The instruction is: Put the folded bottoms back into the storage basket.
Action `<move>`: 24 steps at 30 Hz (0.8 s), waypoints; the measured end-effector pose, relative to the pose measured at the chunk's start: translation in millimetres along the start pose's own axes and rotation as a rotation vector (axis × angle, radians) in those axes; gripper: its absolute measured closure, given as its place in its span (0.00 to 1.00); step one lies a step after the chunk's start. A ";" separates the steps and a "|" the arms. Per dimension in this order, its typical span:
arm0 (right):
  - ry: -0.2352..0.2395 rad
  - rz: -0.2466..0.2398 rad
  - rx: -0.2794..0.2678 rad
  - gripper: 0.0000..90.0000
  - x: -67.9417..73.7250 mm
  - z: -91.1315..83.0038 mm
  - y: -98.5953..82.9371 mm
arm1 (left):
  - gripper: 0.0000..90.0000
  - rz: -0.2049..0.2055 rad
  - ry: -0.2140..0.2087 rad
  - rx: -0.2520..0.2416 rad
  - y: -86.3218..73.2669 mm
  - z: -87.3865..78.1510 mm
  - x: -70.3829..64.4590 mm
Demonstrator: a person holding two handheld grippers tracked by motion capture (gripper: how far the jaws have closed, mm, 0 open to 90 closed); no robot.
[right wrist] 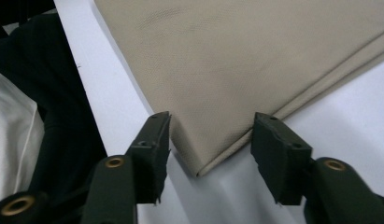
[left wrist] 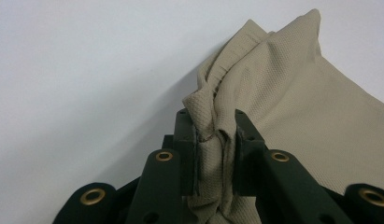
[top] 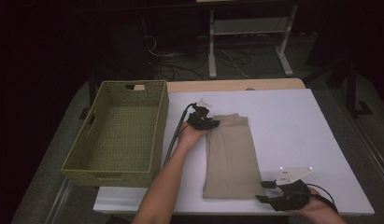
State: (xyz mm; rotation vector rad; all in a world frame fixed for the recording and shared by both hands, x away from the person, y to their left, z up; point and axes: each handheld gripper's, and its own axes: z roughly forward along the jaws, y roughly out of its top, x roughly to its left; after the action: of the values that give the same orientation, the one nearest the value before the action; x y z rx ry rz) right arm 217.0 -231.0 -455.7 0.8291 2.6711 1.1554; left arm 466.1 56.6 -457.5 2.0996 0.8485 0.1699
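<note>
Garment, folded: beige trousers lay lengthwise on the white counter, just right of a woven olive-green basket, with a strip of bare counter between them.

Left gripper: at the far left corner of the trousers, jaws clenched on a bunched fold of the ribbed waistband; cloth was pinched and puckered between the black pads.

Right gripper: at the near right corner of the trousers, jaws released and spread wide, one to each side of the pointed corner, not yet touching it as far as could be told.

Step in hand, as judged: taking hold of two opposite corners, either to fold the piece again or to lift it toward the basket. One corner was secured, the other merely straddled.

Next move, as judged: the right jaws needed to slide forward over the corner and close on all layers together, low enough to catch the bottom ply.

Materials: fine pique-like knit, matte, soft, in several flat layers with crisp folded edges; basket of stiff wickerwork, rectangular, with cut-out handles; counter smooth and plain.
</note>
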 end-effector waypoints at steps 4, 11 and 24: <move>-0.028 -0.037 -0.001 0.63 3.2 3.2 1.6 | 0.84 -0.004 0.001 0.000 0.1 0.0 -0.2; -0.008 -0.061 0.005 0.84 3.8 5.2 4.4 | 0.84 -0.014 0.004 0.001 0.2 -0.2 -0.2; 0.042 -0.037 -0.039 0.93 -8.2 0.8 19.3 | 0.86 -0.031 -0.025 -0.029 3.2 -6.7 -1.7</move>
State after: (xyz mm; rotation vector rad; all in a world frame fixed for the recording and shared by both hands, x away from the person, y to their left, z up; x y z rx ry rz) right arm 232.7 -223.9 -443.5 0.7551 2.6755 1.2260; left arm 463.8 58.6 -450.6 2.0563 0.8578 0.1383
